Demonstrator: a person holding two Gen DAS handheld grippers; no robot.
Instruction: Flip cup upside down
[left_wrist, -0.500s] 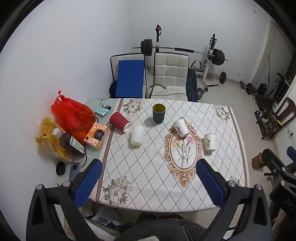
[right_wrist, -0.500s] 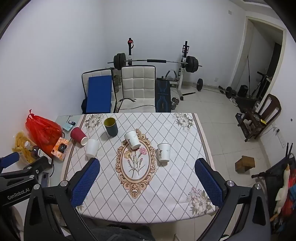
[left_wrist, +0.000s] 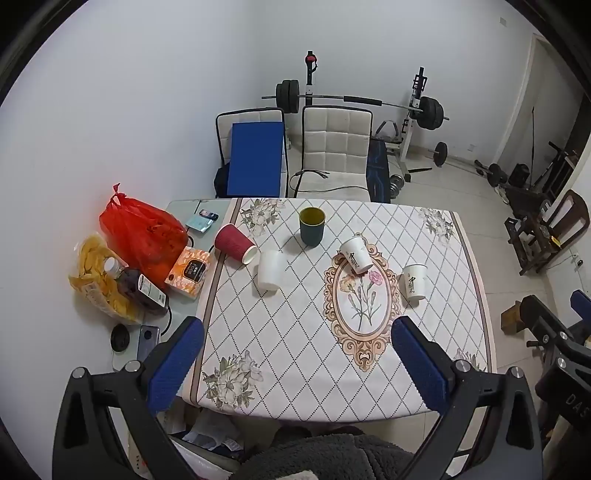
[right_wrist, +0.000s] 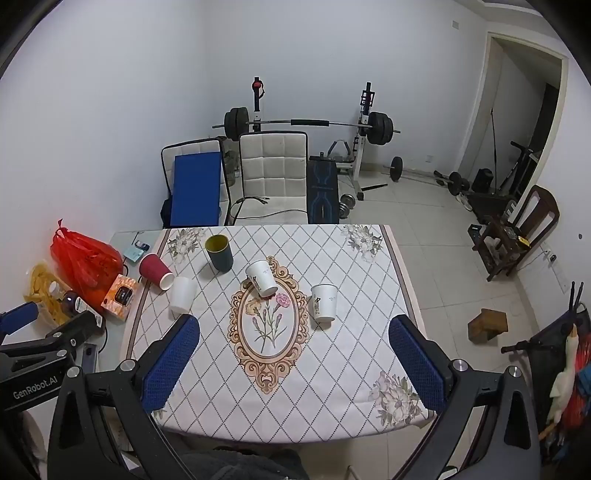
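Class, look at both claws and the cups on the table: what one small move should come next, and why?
Probably lower the right claw forward toward the printed white cup near the table's right side. Both claws, the left claw included, hang open above the near edge, holding nothing. That cup stands closest to the right claw with bare cloth around it; which end faces up is hard to tell.

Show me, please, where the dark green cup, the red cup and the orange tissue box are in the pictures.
dark green cup (left_wrist: 312, 230): left wrist view, on its outer wall.
red cup (left_wrist: 232, 242): left wrist view, on its ribbed side.
orange tissue box (right_wrist: 120, 295): right wrist view, on its top face.
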